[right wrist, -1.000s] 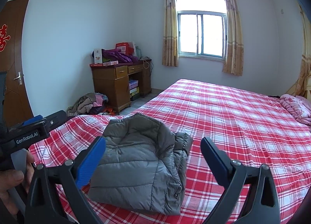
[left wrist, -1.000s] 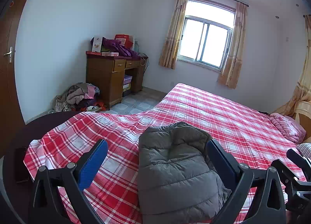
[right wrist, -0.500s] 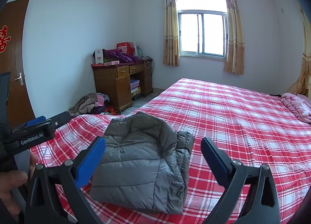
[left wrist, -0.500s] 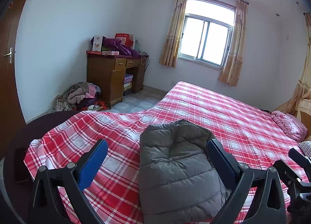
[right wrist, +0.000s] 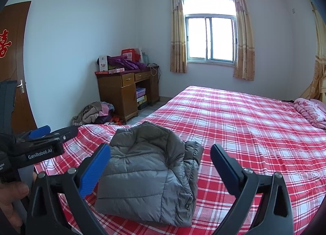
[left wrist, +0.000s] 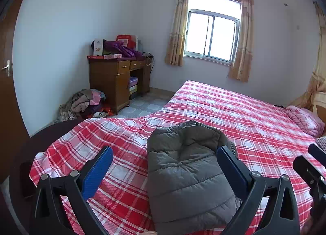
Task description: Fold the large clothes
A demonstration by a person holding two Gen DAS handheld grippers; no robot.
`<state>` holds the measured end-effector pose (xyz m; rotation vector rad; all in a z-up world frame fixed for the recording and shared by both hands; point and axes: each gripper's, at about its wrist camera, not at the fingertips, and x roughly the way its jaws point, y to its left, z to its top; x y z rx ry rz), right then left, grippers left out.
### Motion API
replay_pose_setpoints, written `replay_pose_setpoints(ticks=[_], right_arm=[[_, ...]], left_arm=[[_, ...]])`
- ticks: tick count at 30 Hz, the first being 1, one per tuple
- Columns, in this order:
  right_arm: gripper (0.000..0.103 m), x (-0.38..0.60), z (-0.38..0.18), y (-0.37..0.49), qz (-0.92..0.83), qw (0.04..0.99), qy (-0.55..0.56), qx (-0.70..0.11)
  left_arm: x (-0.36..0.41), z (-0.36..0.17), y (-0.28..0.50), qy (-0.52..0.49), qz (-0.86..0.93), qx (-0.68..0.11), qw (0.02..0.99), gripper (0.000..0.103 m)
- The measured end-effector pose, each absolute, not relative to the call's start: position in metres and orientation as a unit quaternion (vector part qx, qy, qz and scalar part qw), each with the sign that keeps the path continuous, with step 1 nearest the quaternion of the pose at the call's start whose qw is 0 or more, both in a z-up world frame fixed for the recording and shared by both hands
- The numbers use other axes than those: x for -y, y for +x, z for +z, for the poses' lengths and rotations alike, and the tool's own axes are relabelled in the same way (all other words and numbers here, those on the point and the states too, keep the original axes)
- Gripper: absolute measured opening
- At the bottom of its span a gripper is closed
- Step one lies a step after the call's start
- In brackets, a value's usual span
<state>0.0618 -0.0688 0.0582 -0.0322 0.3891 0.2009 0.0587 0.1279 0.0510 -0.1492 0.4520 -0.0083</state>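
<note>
On the near corner of the bed (left wrist: 234, 112), close to its front edge, your grey padded jacket (left wrist: 187, 175) lies folded into a compact bundle on the red and white checked cover. Its collar end points away from you, toward the window (left wrist: 212, 33), and one thicker fold lies along its right side, as the right wrist view shows (right wrist: 191, 165).

Your left tool (left wrist: 164, 170) is wide, with nothing between the blue pads. It hangs above the bed without touching the cloth. From this camera the jacket fills the right half of the gap, and the right finger (left wrist: 230, 167) stands in front of the jacket's right edge. The left finger (left wrist: 97, 171) is over bare cover, apart from the jacket.

Your right tool (right wrist: 160, 168) is wide too and holds nothing. In its view the jacket sits in the left half of the gap, the left finger (right wrist: 93, 170) in front of the jacket's left edge and the right finger (right wrist: 224, 168) over the checked cover, apart from the jacket. I cannot tell how high the tool is above the bundle.

At the left of the right wrist view you see the left tool from the side, and your hand (right wrist: 10, 200) around its handle.

A pink blanket (right wrist: 311, 110) lies at the far right edge of the bed. Beyond the bed stand a wooden desk (right wrist: 126, 88) and a heap of clothes (right wrist: 95, 112) on the floor.
</note>
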Motion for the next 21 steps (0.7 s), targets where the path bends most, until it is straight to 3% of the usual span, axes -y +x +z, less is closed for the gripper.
replay_pose_setpoints(ticks=[21], right_arm=[[0.101, 0.074, 0.0565, 0.0599, 0.103, 0.976, -0.015, -0.193]], left_arm=[[-0.1203, 0.044, 0.0604, -0.05, -0.015, -0.218, 0.975, 0.102]])
